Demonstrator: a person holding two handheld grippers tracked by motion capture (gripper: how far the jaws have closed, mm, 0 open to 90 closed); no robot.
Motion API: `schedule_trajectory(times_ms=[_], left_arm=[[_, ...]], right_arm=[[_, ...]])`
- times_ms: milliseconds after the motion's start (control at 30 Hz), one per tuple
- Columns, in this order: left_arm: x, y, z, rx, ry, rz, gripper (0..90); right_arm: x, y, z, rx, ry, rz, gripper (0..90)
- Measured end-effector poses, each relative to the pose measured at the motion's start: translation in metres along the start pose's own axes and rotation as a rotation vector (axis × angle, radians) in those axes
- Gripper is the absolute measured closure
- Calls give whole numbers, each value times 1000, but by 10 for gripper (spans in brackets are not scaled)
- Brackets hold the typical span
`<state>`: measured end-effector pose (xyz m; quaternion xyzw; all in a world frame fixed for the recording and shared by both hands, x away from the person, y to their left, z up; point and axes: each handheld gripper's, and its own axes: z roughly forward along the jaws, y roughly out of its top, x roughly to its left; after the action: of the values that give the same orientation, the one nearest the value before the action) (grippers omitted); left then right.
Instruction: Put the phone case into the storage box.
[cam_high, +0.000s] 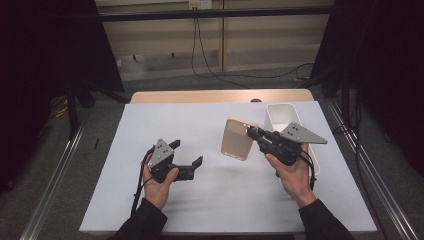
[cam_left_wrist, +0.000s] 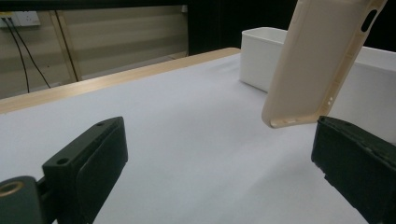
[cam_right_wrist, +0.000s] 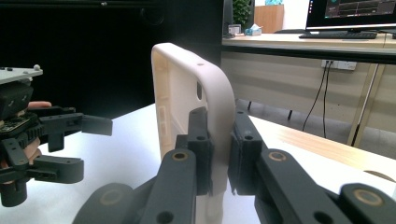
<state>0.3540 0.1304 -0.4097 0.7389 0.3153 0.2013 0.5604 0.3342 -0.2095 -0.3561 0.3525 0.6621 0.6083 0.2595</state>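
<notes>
A beige phone case hangs above the white mat, held by one end. My right gripper is shut on its edge; in the right gripper view the case stands upright between the two black jaws. My left gripper rests low on the mat to the left of the case, jaws wide apart and nothing between them. In the left gripper view the case hovers above and beyond the right jaw, clear of both pads.
A white rectangular bin stands at the back right of the mat, just behind my right gripper. The wooden table edge runs along the far side. Cables hang by the far wall.
</notes>
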Motion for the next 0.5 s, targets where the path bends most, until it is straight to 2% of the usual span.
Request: schedule_trajectory(times_ms=[267, 500], left_arm=[[6, -6, -12, -13, 30, -6, 37], [12, -14, -23, -65, 37, -25, 39]], right_arm=[[-8, 9, -9, -23, -7, 2, 813], [-15, 12, -14, -31, -18, 5, 814]])
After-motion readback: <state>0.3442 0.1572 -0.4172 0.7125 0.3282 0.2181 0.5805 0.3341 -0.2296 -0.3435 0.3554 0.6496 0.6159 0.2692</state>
